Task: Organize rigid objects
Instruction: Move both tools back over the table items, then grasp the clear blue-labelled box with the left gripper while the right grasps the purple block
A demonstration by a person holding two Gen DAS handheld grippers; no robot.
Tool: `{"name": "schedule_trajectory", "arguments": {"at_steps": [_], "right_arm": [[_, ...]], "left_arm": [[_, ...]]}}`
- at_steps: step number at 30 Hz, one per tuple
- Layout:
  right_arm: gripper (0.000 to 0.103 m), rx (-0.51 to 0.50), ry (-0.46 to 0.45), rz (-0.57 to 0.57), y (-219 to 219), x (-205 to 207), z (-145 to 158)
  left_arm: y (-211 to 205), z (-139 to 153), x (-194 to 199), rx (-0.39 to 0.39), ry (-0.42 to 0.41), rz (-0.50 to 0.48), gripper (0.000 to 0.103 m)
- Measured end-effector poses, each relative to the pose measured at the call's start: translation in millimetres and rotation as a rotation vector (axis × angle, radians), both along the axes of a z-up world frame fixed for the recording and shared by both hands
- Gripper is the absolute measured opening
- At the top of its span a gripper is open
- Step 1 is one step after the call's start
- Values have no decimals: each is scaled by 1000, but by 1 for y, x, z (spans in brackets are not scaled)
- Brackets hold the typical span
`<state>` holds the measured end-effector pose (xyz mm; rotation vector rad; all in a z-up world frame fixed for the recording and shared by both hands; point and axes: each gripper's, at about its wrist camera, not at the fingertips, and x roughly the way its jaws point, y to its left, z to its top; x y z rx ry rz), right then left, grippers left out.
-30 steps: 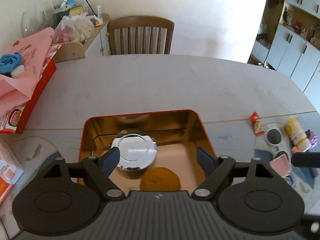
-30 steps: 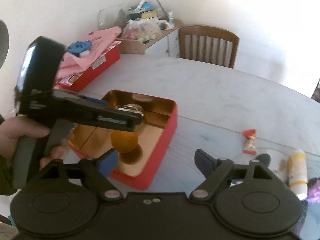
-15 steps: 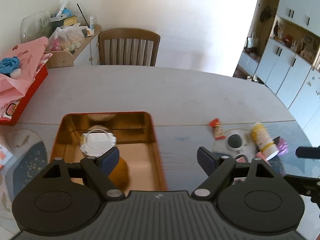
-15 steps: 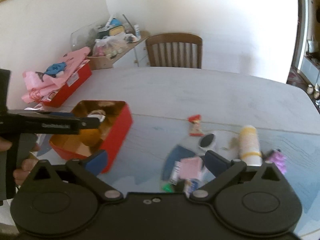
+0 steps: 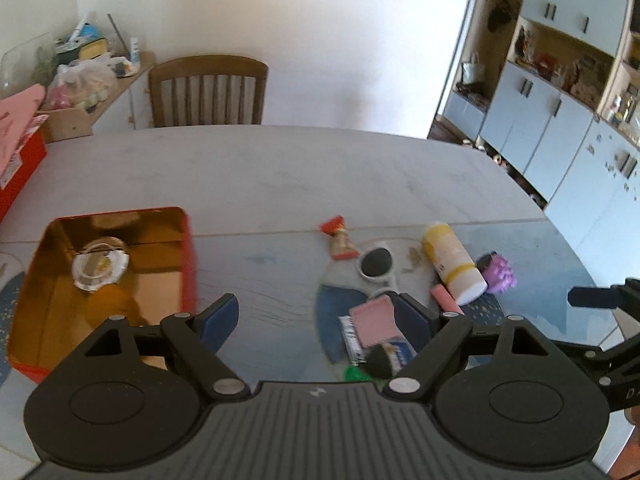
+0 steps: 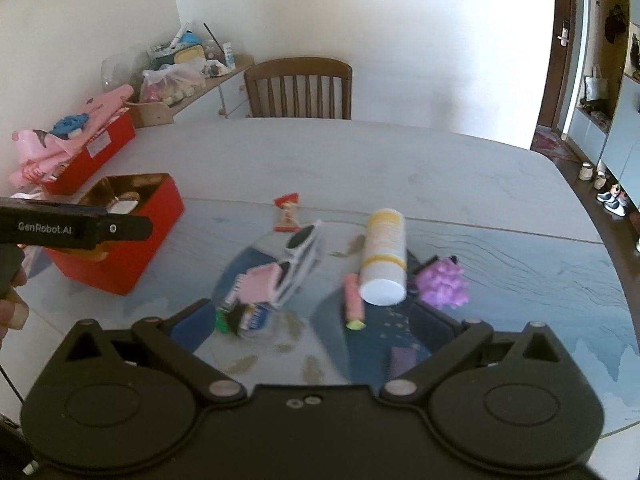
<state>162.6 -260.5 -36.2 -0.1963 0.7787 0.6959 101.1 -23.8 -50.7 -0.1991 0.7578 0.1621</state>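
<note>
We are looking at a grey table [image 6: 360, 160] carrying a red tin [image 6: 132, 236] at its left, a red box [image 6: 92, 156] behind it, and, lying nearer us, a white bottle [image 6: 384, 256] on its side, a candy [image 6: 287, 216] and a purple pompom [image 6: 442, 284].

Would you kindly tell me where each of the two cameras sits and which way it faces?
Left wrist: on the left gripper, jaws open, looking along its fingers over the table toward the chair; the red tin lies left, the clutter right, and the right gripper's tip shows at the right edge.
Right wrist: on the right gripper, jaws open, above the clutter; the left gripper's arm and a bit of the hand show at left.
Shared: tin, bottle, purple thing, chair.
</note>
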Motion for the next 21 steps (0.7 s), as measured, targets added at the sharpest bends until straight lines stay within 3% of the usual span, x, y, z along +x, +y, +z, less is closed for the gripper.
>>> {"name": "schedule_trajectory", "arguments": {"at_steps": [12,21], "right_arm": [[95,-75,51,25,-34,30,-38],[73,-124,95,68,-42,44,-65]], "left_arm": [[-58,-43,26,14,74,-57,85],[-85,-70,41,44,113,-50,85]]}}
